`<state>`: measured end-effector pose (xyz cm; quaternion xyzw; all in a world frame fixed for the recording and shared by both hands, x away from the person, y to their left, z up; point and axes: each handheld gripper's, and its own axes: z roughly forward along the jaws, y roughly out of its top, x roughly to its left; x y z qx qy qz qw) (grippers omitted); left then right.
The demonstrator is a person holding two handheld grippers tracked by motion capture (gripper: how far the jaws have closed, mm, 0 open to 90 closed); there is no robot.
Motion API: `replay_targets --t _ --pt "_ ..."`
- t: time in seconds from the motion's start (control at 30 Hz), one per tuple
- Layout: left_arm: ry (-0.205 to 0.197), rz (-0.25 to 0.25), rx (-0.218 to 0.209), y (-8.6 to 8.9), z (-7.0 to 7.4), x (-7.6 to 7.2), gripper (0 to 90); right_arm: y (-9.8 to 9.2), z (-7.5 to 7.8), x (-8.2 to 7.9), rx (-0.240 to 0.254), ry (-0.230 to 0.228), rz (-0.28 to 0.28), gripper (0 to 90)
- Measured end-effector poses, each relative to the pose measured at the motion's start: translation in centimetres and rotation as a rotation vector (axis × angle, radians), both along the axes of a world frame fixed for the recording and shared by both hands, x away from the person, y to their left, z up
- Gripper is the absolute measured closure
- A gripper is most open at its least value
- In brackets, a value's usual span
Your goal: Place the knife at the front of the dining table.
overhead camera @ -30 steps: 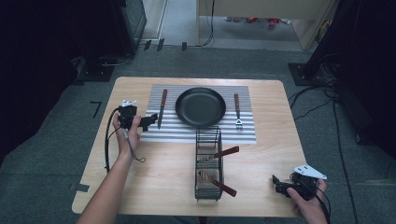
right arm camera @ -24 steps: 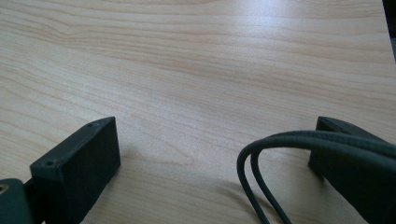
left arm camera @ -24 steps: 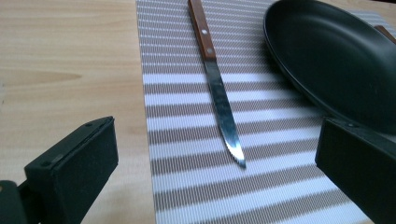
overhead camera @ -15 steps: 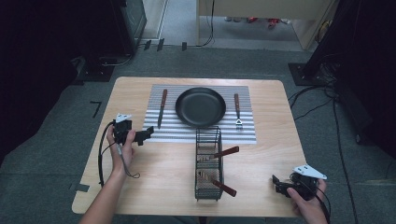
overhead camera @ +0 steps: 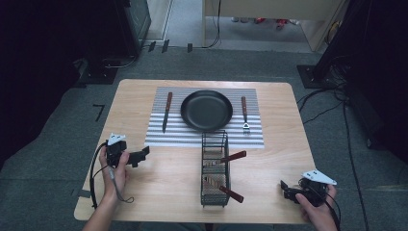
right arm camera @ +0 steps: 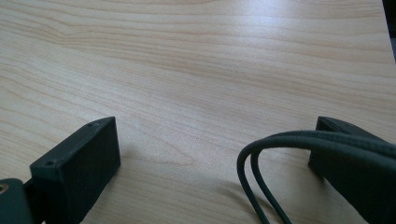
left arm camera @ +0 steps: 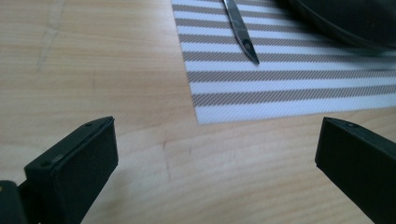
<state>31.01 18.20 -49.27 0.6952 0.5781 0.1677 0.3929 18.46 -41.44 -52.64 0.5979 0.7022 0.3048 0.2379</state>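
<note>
A black frying pan [overhead camera: 207,109] sits in the middle of a striped placemat [overhead camera: 204,137]. A wooden-handled knife [overhead camera: 166,111] lies to its left and a wooden-handled fork [overhead camera: 245,114] to its right. My left gripper [overhead camera: 139,157] hovers open near the table's left front, short of the mat's corner. In the left gripper view the left gripper [left arm camera: 217,135] gapes wide with nothing in it, and the knife blade [left arm camera: 242,34] and the pan rim [left arm camera: 345,23] lie ahead. My right gripper [overhead camera: 285,190] rests open at the front right; in its own view the right gripper [right arm camera: 212,130] is over bare wood.
A black wire basket [overhead camera: 214,169] stands at the front centre, holding two wooden-handled utensils [overhead camera: 233,156]. A loop of cable [right arm camera: 280,158] crosses in front of the right jaw. The wooden table [overhead camera: 279,144] has dark floor and cables around it.
My left gripper has drawn back from beside the knife toward the front left of the table. The right gripper has stayed put.
</note>
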Motion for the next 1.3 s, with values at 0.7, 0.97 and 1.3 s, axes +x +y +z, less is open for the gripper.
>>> replay_targets --t 0.7,0.97,1.3 --pt "0.036 0.095 0.009 6.2 -2.1 -6.4 0.0 0.0 0.0 0.0 0.0 0.001 -0.001 1.4" --pt "0.018 0.069 0.163 4.3 -2.5 -6.6 0.0 0.0 0.0 0.0 0.0 0.001 -0.004 1.4" --pt "0.011 0.01 0.237 3.3 -2.7 -6.9 0.0 0.0 0.0 0.0 -0.001 0.001 -0.005 1.4"
